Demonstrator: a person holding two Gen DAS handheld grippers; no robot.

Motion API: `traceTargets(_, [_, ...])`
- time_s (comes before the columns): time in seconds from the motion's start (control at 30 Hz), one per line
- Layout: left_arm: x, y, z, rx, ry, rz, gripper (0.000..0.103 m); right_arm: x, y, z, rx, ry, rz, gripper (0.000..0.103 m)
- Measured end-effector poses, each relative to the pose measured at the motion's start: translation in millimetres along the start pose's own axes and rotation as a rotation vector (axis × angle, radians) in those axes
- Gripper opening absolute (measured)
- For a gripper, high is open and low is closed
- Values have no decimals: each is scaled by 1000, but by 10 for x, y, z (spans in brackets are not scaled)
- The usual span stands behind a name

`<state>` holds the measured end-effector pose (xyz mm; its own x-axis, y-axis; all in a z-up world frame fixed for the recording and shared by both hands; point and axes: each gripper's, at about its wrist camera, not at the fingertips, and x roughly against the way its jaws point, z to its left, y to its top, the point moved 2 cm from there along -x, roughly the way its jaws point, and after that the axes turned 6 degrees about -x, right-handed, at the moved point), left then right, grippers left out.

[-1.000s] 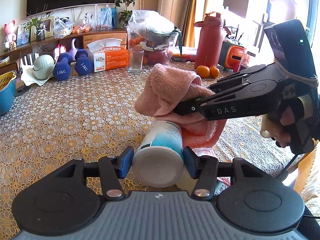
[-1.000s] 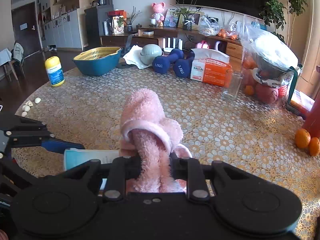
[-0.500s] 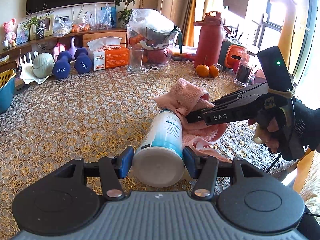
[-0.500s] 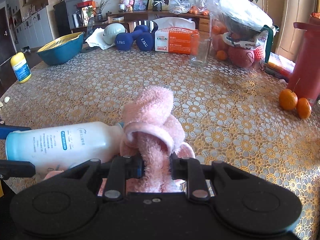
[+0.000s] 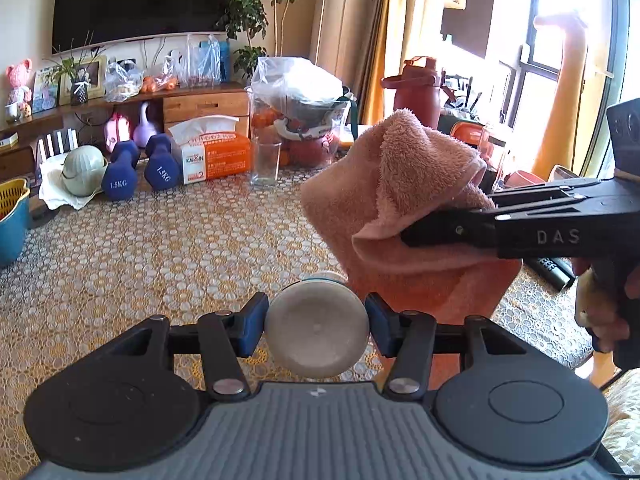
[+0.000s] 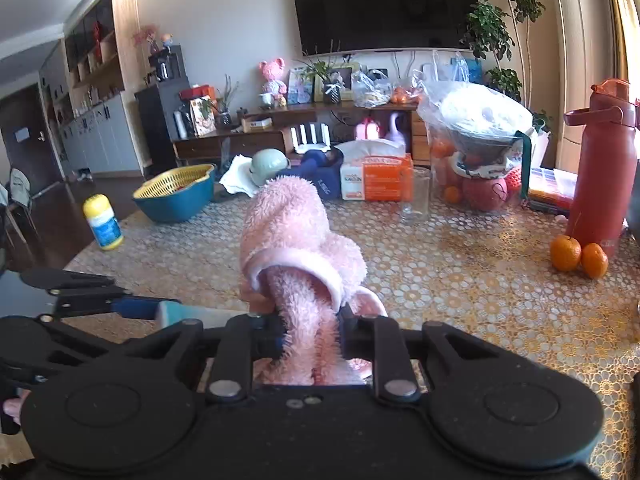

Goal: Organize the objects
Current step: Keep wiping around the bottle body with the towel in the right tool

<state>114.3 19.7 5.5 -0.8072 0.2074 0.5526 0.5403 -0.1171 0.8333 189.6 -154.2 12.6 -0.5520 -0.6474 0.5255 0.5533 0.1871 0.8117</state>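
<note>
Right claw [image 6: 310,334] pinches pink towel [image 6: 292,224] between its tips.

My fingers have open counter [image 5: 160,248] ahead; dumbbells [image 5: 120,170], tissue box [image 5: 216,154] and glass [image 5: 266,162] block its far edge.

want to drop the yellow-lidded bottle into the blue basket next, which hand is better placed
Neither is free: the left gripper clamps the white bottle, the right gripper clamps the pink towel. The left is likely nearer the yellow-lidded bottle.
</note>
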Motion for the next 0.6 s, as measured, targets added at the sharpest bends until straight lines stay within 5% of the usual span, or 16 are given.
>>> traceTargets(0.17, [-39,146,-83,-42,10,-28,53,59,40,123,9,70,-9,20])
traceTargets(0.6, [-102,287,-70,-43,-1,-40,53,-523,-47,-334,-77,-5,87,20])
